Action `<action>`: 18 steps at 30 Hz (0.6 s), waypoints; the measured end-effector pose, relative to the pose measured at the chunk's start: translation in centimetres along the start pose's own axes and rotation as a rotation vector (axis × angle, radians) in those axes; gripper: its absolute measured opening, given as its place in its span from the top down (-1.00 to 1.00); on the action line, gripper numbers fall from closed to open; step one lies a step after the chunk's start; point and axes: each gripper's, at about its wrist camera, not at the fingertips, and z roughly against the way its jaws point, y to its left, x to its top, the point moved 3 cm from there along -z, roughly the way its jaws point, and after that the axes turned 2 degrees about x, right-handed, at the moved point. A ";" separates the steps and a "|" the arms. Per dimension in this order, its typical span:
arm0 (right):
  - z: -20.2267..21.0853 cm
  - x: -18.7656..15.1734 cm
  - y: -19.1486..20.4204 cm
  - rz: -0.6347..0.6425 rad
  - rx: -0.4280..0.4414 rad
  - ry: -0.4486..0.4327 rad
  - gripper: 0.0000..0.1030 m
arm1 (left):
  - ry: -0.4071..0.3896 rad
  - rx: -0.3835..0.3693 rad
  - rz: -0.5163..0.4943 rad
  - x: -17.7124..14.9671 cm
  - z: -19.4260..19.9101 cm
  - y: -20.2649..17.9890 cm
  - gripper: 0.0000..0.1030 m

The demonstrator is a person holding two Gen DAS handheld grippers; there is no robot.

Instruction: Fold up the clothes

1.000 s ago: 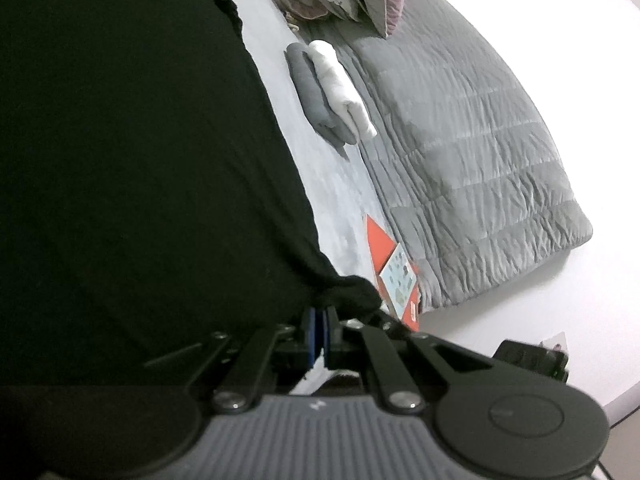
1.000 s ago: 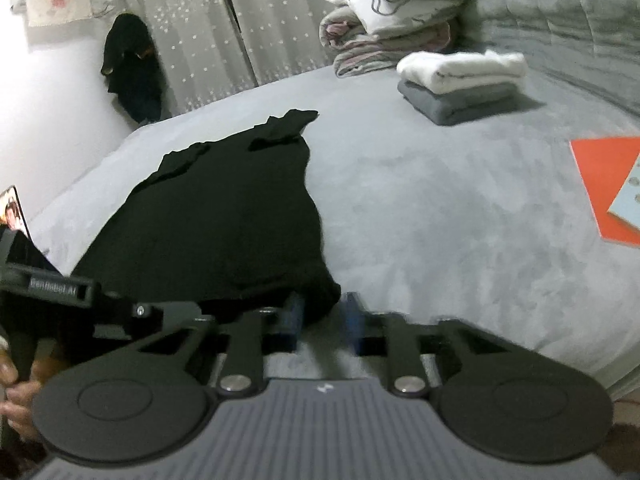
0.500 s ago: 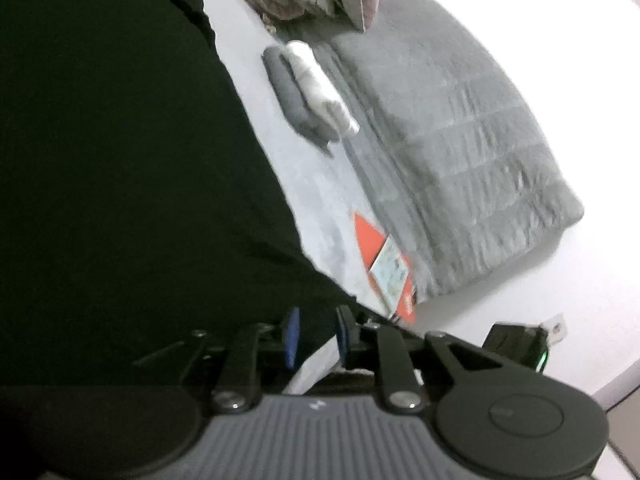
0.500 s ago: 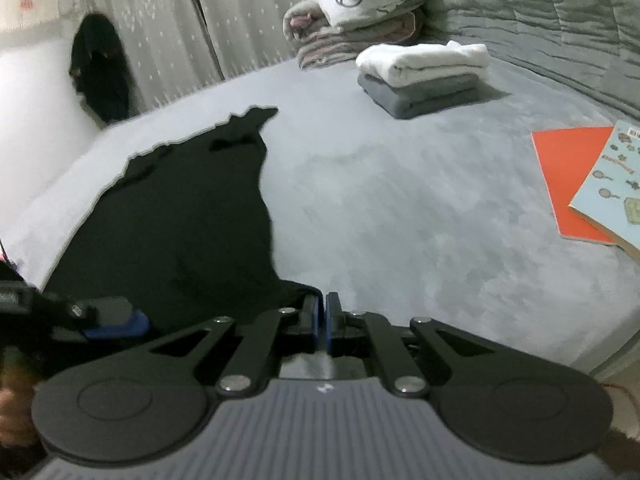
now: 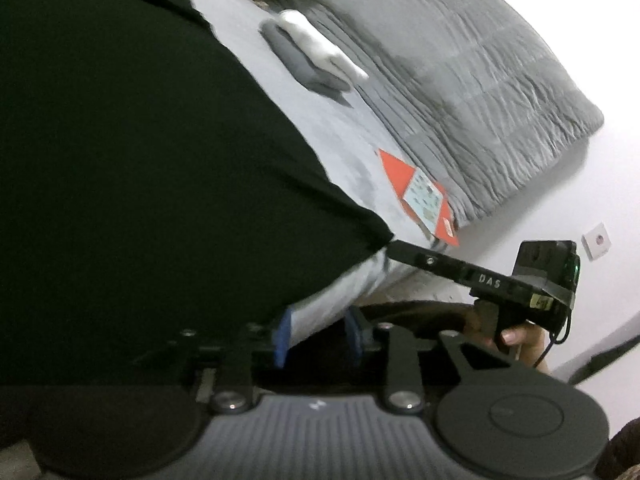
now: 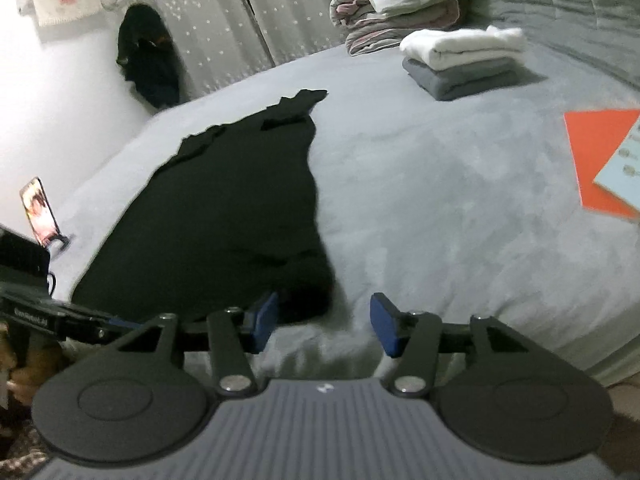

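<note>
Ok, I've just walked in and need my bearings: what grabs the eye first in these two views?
The black garment dominates, spread flat across the grey bed on the left of the right wrist view. Behind it sits a folded white-on-grey stack, and an orange book lies at the right edge. Up close, the right gripper and the left gripper are both opening, their blue fingers off the cloth.

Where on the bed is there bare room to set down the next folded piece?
The widest bare patch is the grey sheet between the black garment, the folded white-and-grey stack and the orange book. The head end is crowded: pillows and bedding, then the quilt.
</note>
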 end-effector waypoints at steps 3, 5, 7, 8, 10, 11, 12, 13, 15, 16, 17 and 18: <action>0.1 0.4 -0.5 -0.077 0.029 -0.016 -0.08 | -0.057 0.041 0.049 -0.4 2.9 1.2 0.32; 0.1 0.7 -0.7 -0.127 0.059 -0.032 -0.08 | -0.103 0.070 0.086 -0.6 5.1 2.1 0.29; 0.1 0.9 -0.9 -0.168 0.075 -0.041 -0.08 | -0.153 0.102 0.118 -0.9 7.4 3.0 0.28; 0.0 1.0 -1.0 -0.189 0.083 -0.045 -0.08 | -0.180 0.120 0.134 -1.1 8.6 3.5 0.28; -0.2 1.2 -1.2 -0.224 0.085 -0.046 -0.07 | -0.239 0.153 0.167 -1.5 10.9 4.3 0.28; -0.4 1.3 -1.2 -0.233 0.086 -0.046 -0.08 | -0.267 0.168 0.184 -1.6 12.1 4.7 0.28; -0.5 1.4 -1.2 -0.243 0.087 -0.046 -0.07 | -0.296 0.182 0.201 -1.8 13.2 5.1 0.27; -0.6 1.5 -1.3 -0.247 0.086 -0.045 -0.08 | -0.321 0.202 0.223 -2.1 14.3 5.6 0.27; -0.9 1.6 -1.1 -0.252 0.080 -0.039 -0.07 | -0.352 0.247 0.254 -2.5 15.7 6.6 0.21; -1.1 1.7 -1.1 -0.254 0.077 -0.035 -0.07 | -0.362 0.274 0.268 -2.7 16.2 7.0 0.19; -1.3 1.8 -1.0 -0.255 0.074 -0.030 -0.08 | -0.371 0.301 0.282 -2.9 16.7 7.5 0.19; -1.4 1.7 -1.0 -0.257 0.069 -0.027 -0.08 | -0.368 0.323 0.297 -3.1 16.9 8.0 0.19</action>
